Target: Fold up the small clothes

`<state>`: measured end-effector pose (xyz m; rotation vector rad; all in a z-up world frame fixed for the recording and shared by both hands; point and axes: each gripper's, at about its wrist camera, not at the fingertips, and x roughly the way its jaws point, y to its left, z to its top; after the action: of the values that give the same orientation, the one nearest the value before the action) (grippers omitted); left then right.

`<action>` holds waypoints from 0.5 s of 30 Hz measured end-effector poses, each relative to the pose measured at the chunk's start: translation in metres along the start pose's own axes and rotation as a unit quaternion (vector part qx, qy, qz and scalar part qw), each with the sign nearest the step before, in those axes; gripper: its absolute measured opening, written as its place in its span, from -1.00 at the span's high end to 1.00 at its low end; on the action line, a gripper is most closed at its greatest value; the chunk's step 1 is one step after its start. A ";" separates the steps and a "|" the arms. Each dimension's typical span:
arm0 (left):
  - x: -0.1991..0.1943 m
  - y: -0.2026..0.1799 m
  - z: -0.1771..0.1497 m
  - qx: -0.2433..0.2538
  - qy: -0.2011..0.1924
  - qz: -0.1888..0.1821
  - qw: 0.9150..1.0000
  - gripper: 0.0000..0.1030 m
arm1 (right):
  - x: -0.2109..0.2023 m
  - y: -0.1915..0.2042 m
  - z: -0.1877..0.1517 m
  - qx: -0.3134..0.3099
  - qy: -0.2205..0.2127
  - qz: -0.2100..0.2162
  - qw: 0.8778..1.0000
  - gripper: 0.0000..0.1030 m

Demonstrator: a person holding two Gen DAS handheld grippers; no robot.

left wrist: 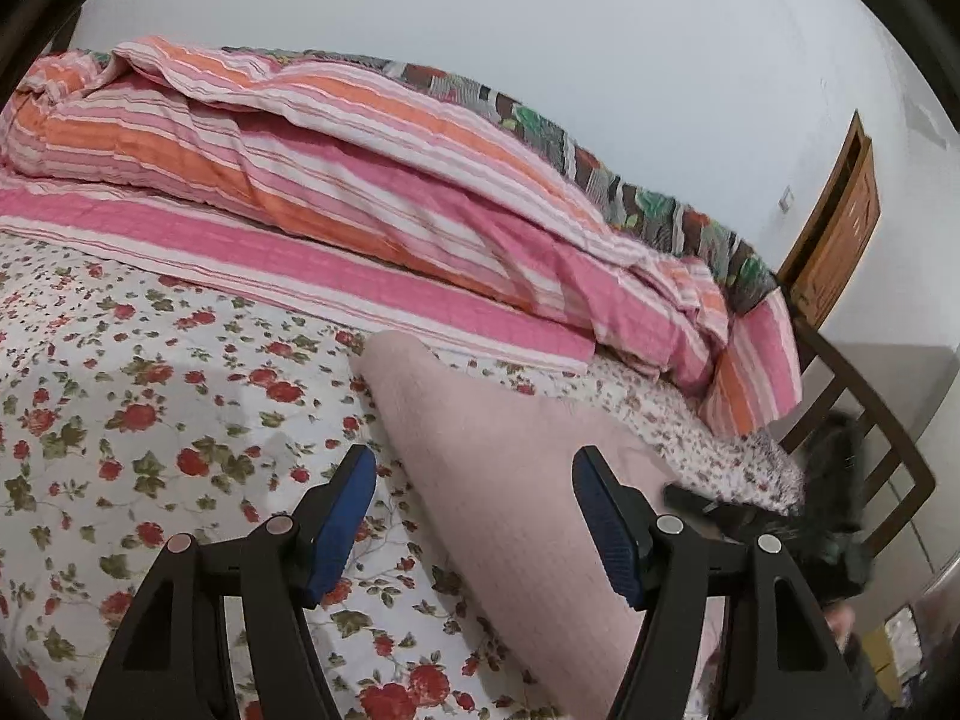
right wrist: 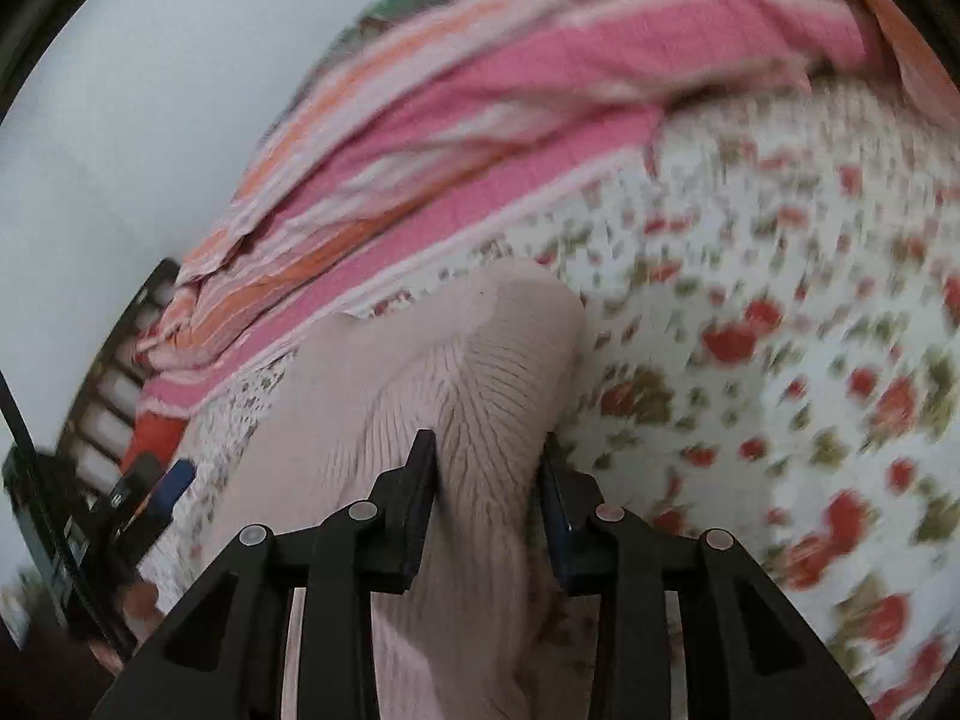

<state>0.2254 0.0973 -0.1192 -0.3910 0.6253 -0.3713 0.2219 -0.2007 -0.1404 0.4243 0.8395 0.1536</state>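
A pale pink knit garment (left wrist: 480, 468) is laid out on the bed, on top of a floral bedsheet (left wrist: 150, 408) covered in red roses and green leaves. In the left wrist view the left tongs (left wrist: 474, 516) are spread wide, with the blue pads (left wrist: 342, 522) well apart; nothing is caught between them. They are held just above the garment's near part, one finger over the sheet and the other over the pink fabric. The garment is seen running away from the tongs toward a rounded far end.

In the right wrist view the right tongs (right wrist: 489, 498) are closed in on a bunched-up ridge of the same garment (right wrist: 456, 360), and the ribbed knit is pinched between the two fingers, with folds fanning out from the grip. That view is pretty blurred, so finer detail on the sheet (right wrist: 750, 360) can't be made out.

Further back on the bed a striped pink, orange and white quilt (left wrist: 336, 180) is piled up, and a darker patchwork blanket (left wrist: 600, 168) is tucked behind it along the white wall (left wrist: 540, 18). A wooden door (left wrist: 840, 222) is visible at the far right, and a dark wooden bed frame (left wrist: 864, 414) is seen at the mattress end.
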 end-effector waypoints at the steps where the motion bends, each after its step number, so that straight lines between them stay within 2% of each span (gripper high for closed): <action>1: 0.004 0.000 -0.001 0.000 0.004 0.001 1.000 -0.28 | -0.004 0.008 0.003 -0.027 -0.012 -0.010 1.000 0.22; 3: 0.012 0.000 -0.002 -0.003 0.016 0.003 1.000 -0.28 | -0.006 0.022 0.010 -0.071 -0.023 -0.027 0.997 0.12; 5: 0.020 0.002 -0.004 -0.015 0.031 -0.004 0.999 -0.28 | -0.001 0.022 0.015 -0.083 -0.021 -0.026 0.996 0.12; 8: 0.024 0.006 -0.007 -0.027 0.044 -0.019 0.998 -0.28 | 0.007 0.017 0.017 -0.069 -0.009 0.006 0.998 0.12; 12: 0.015 0.001 -0.022 -0.009 0.054 -0.036 0.998 -0.28 | 0.006 0.007 0.006 -0.054 -0.023 0.029 0.998 0.06; 15: 0.005 -0.005 -0.038 0.010 0.063 -0.028 0.998 -0.25 | 0.006 -0.003 -0.002 -0.042 -0.028 0.044 0.998 0.06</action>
<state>0.2042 0.0815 -0.1482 -0.3694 0.7341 -0.4579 0.2241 -0.2012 -0.1476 0.3854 0.7573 0.2576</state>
